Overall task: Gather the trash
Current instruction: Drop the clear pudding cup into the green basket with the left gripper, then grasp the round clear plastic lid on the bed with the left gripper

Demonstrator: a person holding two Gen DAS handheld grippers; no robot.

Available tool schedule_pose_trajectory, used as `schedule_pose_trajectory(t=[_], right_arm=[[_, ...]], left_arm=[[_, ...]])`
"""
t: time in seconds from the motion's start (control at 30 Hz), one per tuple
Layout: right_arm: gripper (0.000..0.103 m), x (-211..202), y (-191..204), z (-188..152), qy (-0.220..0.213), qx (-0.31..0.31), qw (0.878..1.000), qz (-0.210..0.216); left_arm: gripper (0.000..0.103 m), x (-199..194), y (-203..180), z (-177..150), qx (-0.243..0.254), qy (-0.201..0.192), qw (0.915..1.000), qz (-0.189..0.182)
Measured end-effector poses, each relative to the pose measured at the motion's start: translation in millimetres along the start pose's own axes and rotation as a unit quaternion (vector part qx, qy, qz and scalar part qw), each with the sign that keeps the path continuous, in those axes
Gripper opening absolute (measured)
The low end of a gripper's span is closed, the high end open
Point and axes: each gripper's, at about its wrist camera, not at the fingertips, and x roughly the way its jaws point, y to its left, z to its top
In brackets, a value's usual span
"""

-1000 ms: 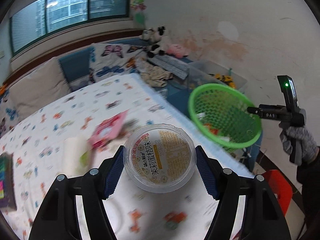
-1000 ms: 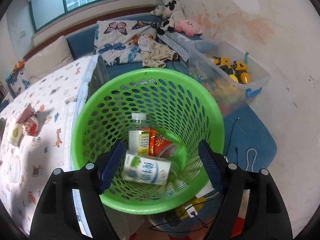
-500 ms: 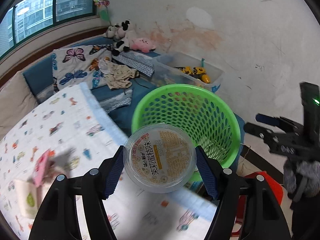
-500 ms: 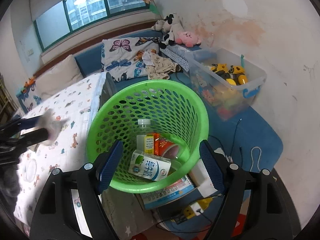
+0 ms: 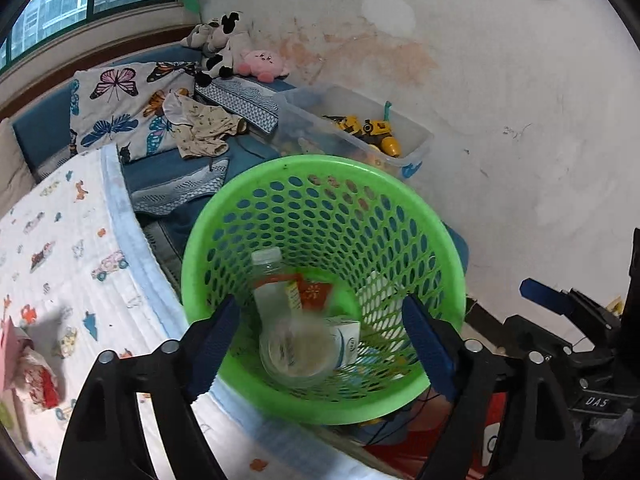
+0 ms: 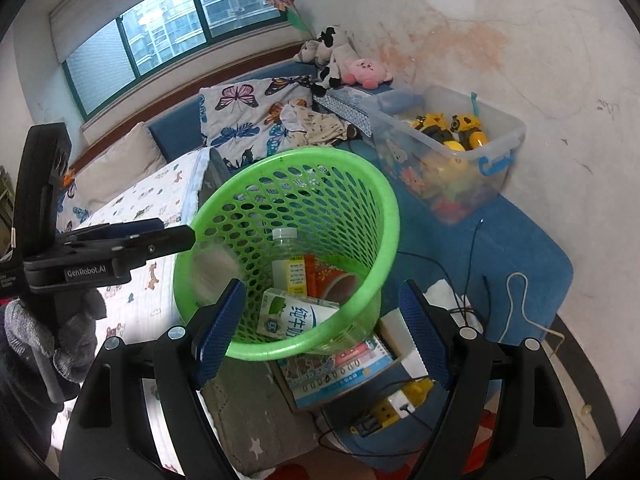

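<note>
The left gripper point(image 5: 322, 338) hangs over the green basket point(image 5: 400, 192), pointing steeply down into it. Its jaws are opening and stand wide; the blue pads point(image 5: 426, 344) touch nothing. Between them, clear of both pads, a round clear plastic cup point(image 5: 298, 346) shows as a blur inside the basket, above the other trash. In the right wrist view the same cup point(image 6: 212, 270) is a pale smear just inside the basket's rim at about nine o'clock, right below the tips of the left gripper point(image 6: 188, 236).

The right gripper point(image 6: 320, 326) hovers at the basket's near edge at six o'clock, jaws wide apart and empty, with the basket's rim point(image 6: 280, 350) between the pads but not pressed by them.

At the bottom of the basket lie a clear bottle point(image 6: 286, 256) with a yellow label, a red wrapper point(image 6: 332, 280) and a green-and-white milk carton point(image 6: 294, 318). The basket stands just beside the bed point(image 5: 60, 264), whose printed sheet sits at nine o'clock from it. A clear toy bin point(image 6: 452, 148) stands at two o'clock, by the wall. A gloved hand point(image 6: 36, 340) grips the left gripper's handle.
</note>
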Motion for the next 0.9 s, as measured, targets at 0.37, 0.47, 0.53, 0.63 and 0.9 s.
schedule_pose_trajectory(t=[0.37,0.47,0.53,0.63,0.9], right_arm=[[0.08,-11.9,19.3,-6.4,-0.013,-0.02,1.0,0.017],[0.081,-14.3,31.3,-9.1,-0.017,-0.033,0.999,0.023],[0.082,-15.5,39.3,-10.9,-0.019,-0.039,0.999,0.03],[0.083,-15.6,52.4,-12.6,-0.019,-0.047,0.998,0.041],[0.085,-13.3,87.1,-12.2,-0.018,-0.077,0.995,0.067]], left_arm=[[0.081,-55.3,22.1,-32.9,-0.01,-0.025,0.9988,0.041],[0.081,-78.6,32.9,-48.0,-0.019,-0.034,0.9976,0.057],[0.081,-92.8,39.6,-59.8,-0.025,-0.041,0.9967,0.066],[0.081,-113.2,50.8,-81.4,-0.033,-0.045,0.9952,0.08],[0.084,-159.7,90.9,-140.3,-0.055,-0.052,0.9869,0.142]])
